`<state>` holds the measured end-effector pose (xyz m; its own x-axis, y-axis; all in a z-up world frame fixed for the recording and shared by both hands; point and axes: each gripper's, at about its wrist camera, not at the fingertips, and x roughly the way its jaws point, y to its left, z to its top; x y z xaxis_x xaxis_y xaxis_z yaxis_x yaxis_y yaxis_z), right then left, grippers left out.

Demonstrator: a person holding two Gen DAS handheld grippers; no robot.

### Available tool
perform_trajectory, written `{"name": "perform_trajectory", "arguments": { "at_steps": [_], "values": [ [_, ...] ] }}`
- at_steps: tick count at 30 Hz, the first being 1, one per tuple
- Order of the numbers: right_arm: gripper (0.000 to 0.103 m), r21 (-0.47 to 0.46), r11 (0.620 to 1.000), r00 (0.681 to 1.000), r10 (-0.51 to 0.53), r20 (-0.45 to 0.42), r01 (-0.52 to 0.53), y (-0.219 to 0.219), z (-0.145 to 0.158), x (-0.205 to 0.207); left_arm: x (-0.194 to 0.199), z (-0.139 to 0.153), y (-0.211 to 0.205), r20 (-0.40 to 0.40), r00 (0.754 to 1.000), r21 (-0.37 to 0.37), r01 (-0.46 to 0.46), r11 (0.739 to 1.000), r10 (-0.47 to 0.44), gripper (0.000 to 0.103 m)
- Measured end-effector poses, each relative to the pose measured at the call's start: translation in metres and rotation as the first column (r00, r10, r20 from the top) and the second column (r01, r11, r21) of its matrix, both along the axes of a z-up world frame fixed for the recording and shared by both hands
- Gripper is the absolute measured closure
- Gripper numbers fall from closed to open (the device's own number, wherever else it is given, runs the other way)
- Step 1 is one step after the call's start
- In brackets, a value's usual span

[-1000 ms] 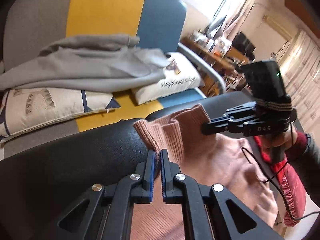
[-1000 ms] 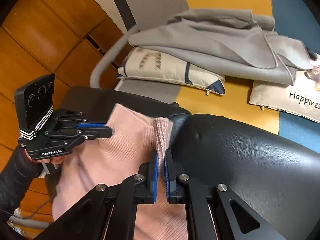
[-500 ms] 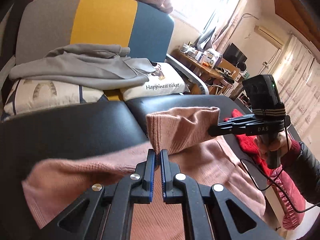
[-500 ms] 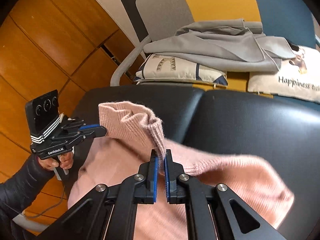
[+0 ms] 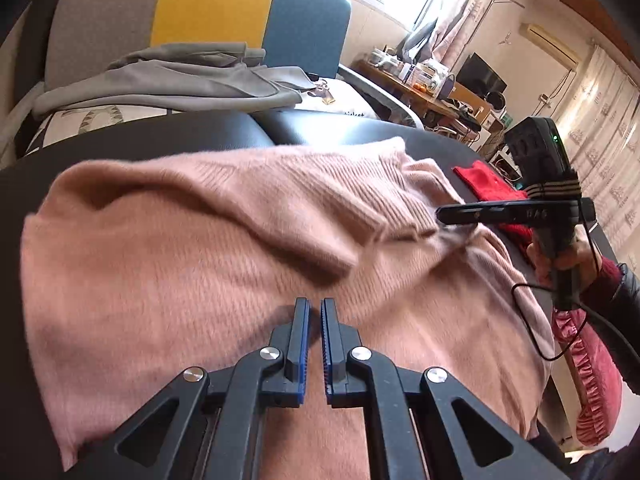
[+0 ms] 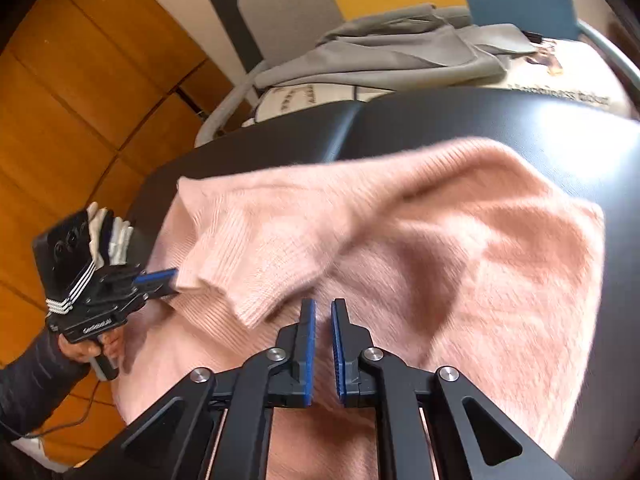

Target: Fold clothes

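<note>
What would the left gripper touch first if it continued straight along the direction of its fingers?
Most likely the fuzzy pink knitted sweater. The left gripper points down at it, just before the folded-over ribbed hem. Depth is unclear.

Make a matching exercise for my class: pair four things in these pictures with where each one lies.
Things:
1. fuzzy pink knitted sweater
2. grey folded garment
3. bright red knitted cloth
4. white printed cushion

Places:
A. on the patterned cushions by the chair back
B. partly under the grey garment's right end
C. spread over the black padded surface, cuff end folded over
D. beyond the sweater, behind the right gripper

Pairs: 1-C, 2-A, 3-D, 4-B
</note>
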<state>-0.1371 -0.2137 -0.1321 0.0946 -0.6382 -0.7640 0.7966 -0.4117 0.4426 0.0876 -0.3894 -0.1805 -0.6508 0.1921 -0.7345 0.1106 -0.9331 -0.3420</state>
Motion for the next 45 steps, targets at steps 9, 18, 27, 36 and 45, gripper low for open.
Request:
{"name": "perform_trajectory", "arguments": {
  "at_steps": [9,18,27,36,45],
  "values": [
    [0.083,-0.093,0.996,0.992,-0.022,-0.123,0.011,0.001,0.047,0.030,-0.023,0.057,-0.026,-0.187,0.973,0.081,-0.124,0.989,0.137,0.091],
    [0.062,0.087,0.996,0.953,0.057,-0.298,-0.033,-0.064,0.011,0.061,-0.056,-0.008,0.005,-0.038,0.997,-0.016,-0.072,0.997,0.071,0.088],
    [0.062,0.027,0.999,0.925,0.038,-0.378,-0.030,-0.042,-0.016,0.065,-0.036,0.001,-0.007,-0.123,0.976,0.101,-0.168,0.981,0.180,0.082],
    [0.056,-0.021,1.000,0.937,0.005,-0.349,-0.013,-0.040,-0.017,0.067,-0.045,0.023,-0.118,-0.069,0.911,0.103,-0.399,0.911,0.407,0.079],
    [0.050,-0.033,0.999,0.929,0.000,-0.371,-0.013,-0.041,-0.019,0.072,-0.035,-0.027,-0.141,0.062,0.897,-0.023,-0.437,0.899,0.438,0.079]
  ]
}}
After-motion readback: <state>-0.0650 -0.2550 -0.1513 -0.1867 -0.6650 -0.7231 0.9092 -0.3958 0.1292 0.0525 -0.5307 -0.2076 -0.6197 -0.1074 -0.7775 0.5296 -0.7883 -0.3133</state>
